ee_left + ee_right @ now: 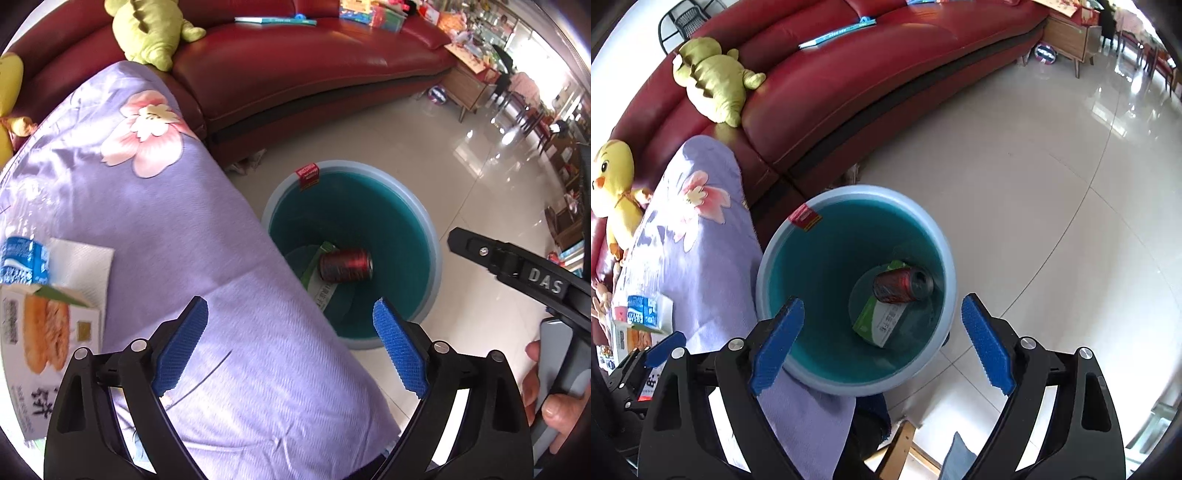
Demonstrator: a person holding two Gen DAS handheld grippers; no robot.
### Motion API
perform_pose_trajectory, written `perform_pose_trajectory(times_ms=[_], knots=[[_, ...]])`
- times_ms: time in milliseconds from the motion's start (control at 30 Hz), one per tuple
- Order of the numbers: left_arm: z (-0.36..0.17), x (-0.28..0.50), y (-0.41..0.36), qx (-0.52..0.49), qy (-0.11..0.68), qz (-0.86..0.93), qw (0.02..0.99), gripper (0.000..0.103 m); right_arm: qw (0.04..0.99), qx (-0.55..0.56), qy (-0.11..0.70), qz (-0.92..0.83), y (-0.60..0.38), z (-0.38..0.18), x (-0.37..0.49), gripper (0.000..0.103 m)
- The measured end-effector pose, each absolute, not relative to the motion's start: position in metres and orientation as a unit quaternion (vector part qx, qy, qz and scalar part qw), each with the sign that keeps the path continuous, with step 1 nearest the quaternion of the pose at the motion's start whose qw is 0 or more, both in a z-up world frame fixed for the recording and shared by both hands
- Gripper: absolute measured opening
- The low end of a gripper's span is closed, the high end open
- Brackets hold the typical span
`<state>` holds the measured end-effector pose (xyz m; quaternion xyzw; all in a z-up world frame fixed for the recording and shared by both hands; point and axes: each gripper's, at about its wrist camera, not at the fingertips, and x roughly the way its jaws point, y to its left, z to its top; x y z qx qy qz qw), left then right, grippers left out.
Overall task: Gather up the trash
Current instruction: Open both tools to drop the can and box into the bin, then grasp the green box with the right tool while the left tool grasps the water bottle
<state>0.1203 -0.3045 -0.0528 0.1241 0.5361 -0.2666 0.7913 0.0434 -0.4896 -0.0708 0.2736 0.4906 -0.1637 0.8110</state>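
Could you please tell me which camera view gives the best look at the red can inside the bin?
The right wrist view: it looks almost straight down into the bin, showing the red can lying on a green box. The left wrist view shows it obliquely, farther off.

Bright daylight, glare on the glossy floor (1052, 155), fisheye-bent edges, motion-blurred carton (40, 332).

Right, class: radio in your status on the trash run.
Both tongs open, empty. Can and green box in bin. Bottle, napkin, carton remain on table. Nothing blocking.
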Motion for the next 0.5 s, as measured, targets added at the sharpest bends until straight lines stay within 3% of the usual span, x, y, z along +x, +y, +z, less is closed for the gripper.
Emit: perform_pose_trajectory(times_ms=[500], knots=[[0.015,0.080,-0.196,0.079,0.473,-0.245,0.843,0.097,0.837,0.218,0.491,-0.103,-0.390,-0.011,0.045,0.083]])
